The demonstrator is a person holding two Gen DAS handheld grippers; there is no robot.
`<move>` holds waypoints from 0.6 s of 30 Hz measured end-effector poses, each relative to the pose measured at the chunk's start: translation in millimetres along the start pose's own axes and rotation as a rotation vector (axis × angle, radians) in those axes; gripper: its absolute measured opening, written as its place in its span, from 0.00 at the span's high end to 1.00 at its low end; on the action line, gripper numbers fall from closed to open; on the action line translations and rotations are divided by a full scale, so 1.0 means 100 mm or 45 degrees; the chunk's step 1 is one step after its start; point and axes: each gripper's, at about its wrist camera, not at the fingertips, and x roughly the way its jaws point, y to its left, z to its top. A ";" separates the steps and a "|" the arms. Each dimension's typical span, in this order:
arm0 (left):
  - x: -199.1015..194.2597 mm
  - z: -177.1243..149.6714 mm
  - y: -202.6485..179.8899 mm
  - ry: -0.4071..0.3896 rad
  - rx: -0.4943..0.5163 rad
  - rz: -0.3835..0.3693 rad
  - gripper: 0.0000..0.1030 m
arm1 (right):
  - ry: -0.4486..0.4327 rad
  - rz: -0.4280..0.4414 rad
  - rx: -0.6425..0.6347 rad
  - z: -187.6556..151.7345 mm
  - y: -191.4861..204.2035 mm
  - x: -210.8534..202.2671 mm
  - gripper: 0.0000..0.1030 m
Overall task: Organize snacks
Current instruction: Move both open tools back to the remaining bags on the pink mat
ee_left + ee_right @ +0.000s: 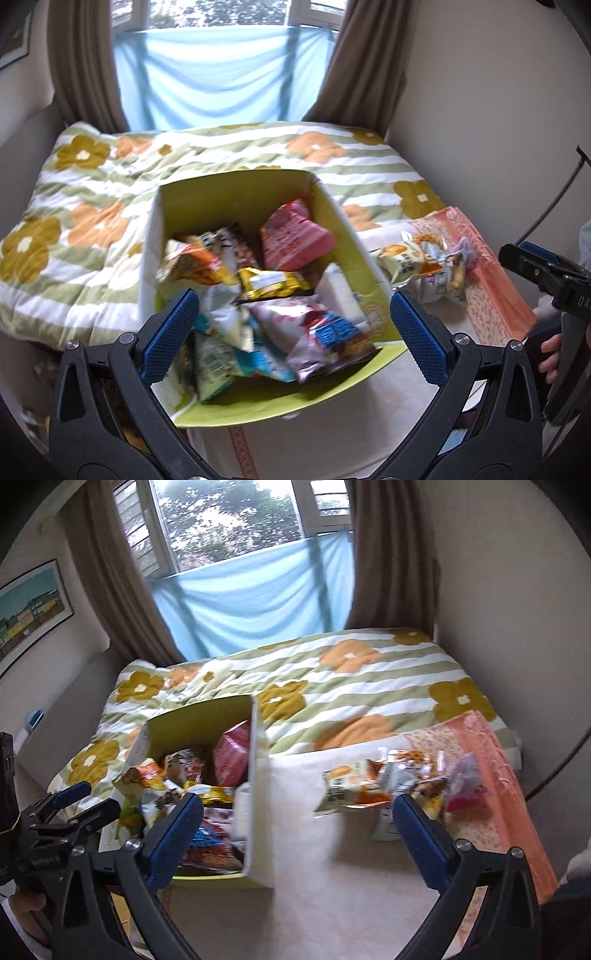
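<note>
We take the green box as our landmark: it sits open-topped on a pale cloth at the near edge of a bed, and behind it spreads a quilt with green stripes and orange and mustard flowers. Inside the box we see a jumble of snack packets, among them a pink packet toward the back, a gold packet in the middle and a silver-and-blue one at the front. To the right of the box, well apart from its wall, a small heap of loose snacks lies on the cloth, just beside a strip of pink patterned fabric. We hold the left gripper above the front of the box, its blue-padded jaws spread wide with nothing pressed between them. The right gripper hangs over the bare cloth between the box and the heap, jaws as wide as we see them go, empty too. Beyond the quilt, a blue sheet covers the lower part of the window between brown curtains.
</note>
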 end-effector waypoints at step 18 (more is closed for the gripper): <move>0.90 0.61 -1.66 0.128 0.006 -0.018 0.00 | 0.239 0.098 0.100 0.00 -1.55 0.31 0.01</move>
